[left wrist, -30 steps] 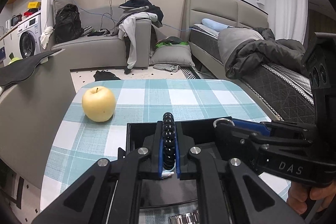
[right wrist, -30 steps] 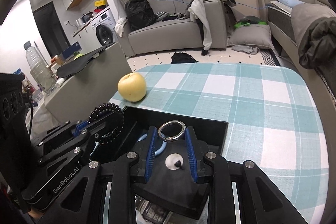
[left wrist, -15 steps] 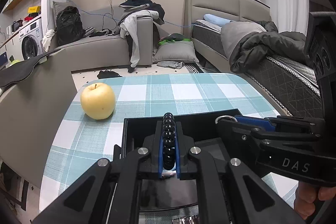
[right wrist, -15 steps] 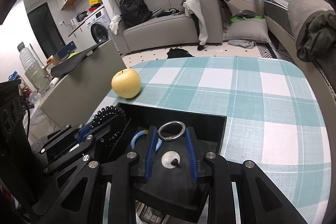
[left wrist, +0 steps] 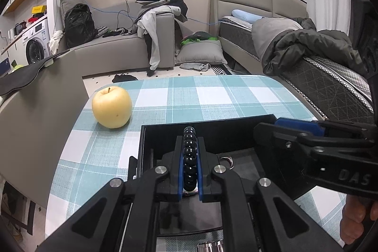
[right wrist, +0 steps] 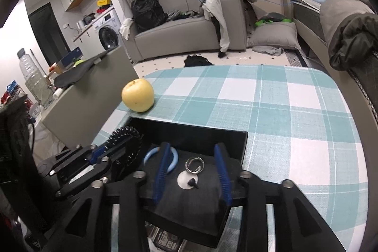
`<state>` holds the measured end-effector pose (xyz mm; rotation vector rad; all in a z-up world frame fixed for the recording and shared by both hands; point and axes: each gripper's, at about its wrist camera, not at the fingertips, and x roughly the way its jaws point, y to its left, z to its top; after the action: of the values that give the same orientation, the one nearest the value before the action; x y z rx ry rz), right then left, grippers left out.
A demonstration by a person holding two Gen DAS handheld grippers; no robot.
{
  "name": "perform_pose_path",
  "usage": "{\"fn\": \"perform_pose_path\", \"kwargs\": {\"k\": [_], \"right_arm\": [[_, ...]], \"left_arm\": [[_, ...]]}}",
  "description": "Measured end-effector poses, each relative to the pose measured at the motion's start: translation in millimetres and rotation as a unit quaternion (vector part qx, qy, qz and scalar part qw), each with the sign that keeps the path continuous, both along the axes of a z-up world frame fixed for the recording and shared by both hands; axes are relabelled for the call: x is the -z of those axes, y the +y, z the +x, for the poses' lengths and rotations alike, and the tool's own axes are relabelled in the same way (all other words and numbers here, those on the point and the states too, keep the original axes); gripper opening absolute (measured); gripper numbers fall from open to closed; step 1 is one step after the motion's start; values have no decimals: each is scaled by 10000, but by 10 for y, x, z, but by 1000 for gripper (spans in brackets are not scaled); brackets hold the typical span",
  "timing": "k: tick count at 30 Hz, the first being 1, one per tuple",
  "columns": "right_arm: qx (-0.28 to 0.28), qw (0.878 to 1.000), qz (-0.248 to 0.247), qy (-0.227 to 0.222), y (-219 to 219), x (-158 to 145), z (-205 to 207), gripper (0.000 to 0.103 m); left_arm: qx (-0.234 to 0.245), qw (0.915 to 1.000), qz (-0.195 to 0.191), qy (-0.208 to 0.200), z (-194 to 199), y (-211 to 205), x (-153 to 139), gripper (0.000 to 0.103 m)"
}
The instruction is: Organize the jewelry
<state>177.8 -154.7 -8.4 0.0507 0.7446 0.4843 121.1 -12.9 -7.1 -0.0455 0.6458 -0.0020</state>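
My left gripper (left wrist: 189, 145) is shut on a black bead bracelet (left wrist: 189, 152), held edge-on over the open black jewelry box (left wrist: 212, 131). In the right wrist view the bracelet (right wrist: 125, 136) shows as a ring of beads at the box's left side (right wrist: 189, 131). My right gripper (right wrist: 192, 158) is open, its jaws either side of a silver ring (right wrist: 194, 164) that lies on the black pad inside the box. A small black stud on a white disc (right wrist: 189, 181) and a light blue bangle (right wrist: 151, 154) also lie there.
A yellow apple (left wrist: 111, 107) sits on the teal checked tablecloth (left wrist: 212, 96) left of the box. A metal watch band (left wrist: 210, 246) lies at the near edge. A grey cabinet stands to the left, a sofa and a bed behind.
My right gripper has opened and let go of the silver ring, which now lies on the pad. Both grippers have come lower over the box. The left still holds the bracelet.
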Motion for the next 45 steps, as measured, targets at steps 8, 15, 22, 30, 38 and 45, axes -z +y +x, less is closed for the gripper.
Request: {"fn": "perform_pose_path", "kwargs": {"k": [8, 15, 22, 30, 38, 45], "right_arm": [[21, 9995, 62, -302, -145, -135, -116, 97], [154, 9974, -90, -696, -360, -237, -295, 103], [371, 9950, -460, -809, -596, -180, -514, 103], [-275, 9932, -1047, -420, -464, 95, -744, 103], [-883, 9877, -1285, 90, -283, 313, -788, 100], [-1130, 9792, -1601, 527, -202, 519, -750, 56]], "left_arm": [[101, 9997, -233, -4, -84, 35, -77, 33], [109, 9984, -488, -273, -360, 105, -217, 99], [12, 9987, -415, -301, -693, 166, -249, 102], [107, 9996, -79, -256, -792, 66, -253, 102], [243, 9991, 19, 334, -632, -2, -15, 102], [300, 9976, 95, 614, -633, -34, 73, 102]]}}
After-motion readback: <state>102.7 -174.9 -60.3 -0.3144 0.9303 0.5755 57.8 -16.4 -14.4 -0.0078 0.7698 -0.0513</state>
